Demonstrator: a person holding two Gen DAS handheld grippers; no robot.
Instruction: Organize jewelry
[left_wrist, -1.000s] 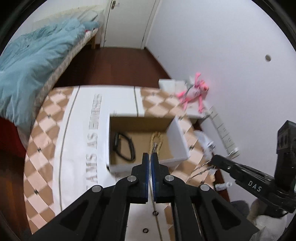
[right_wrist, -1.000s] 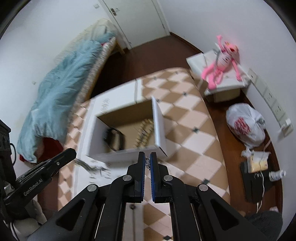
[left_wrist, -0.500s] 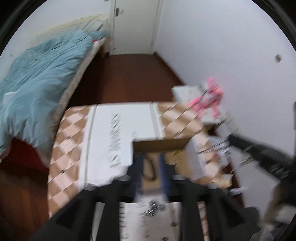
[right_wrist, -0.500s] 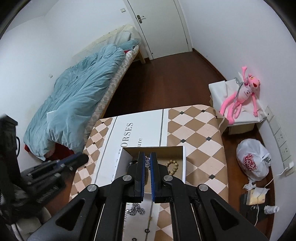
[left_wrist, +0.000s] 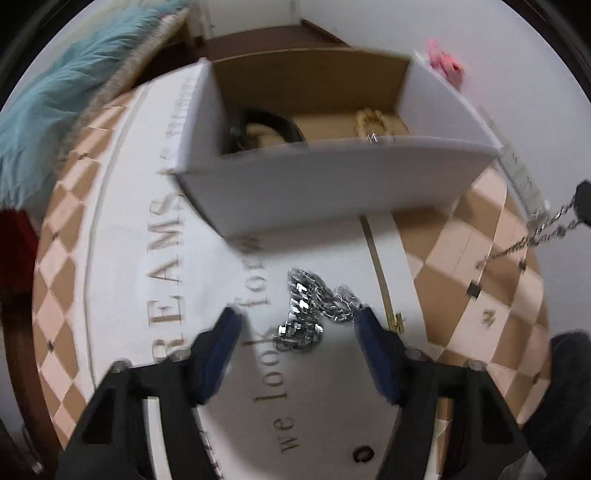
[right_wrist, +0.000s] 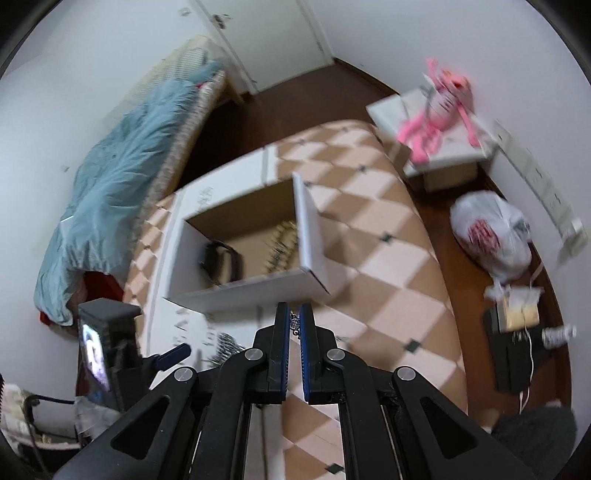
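The left gripper (left_wrist: 299, 328) is hanging low over the patterned table cover (left_wrist: 491, 236) with its 2 blue pads (left_wrist: 218, 347) spread wide, 1 on each side of a heap of silver chain (left_wrist: 314, 314) lying on the white lettered strip, just in front of the white cardboard box (left_wrist: 332, 184). That straddling pose looks meant for closing in on the heap from both sides. The right gripper (right_wrist: 294, 328) is pressed nearly together, pinching a second silver chain (left_wrist: 532, 236), which is dangling from its tip in the air near the box's right corner, probably so it can be lowered in without tangling. Inside the box, a black band (left_wrist: 273, 125) and a tan beaded bracelet (left_wrist: 373, 122) are lying side by side on the brown floor, apart from each other. So 2 pieces are in, while 2 chains are remaining outside.
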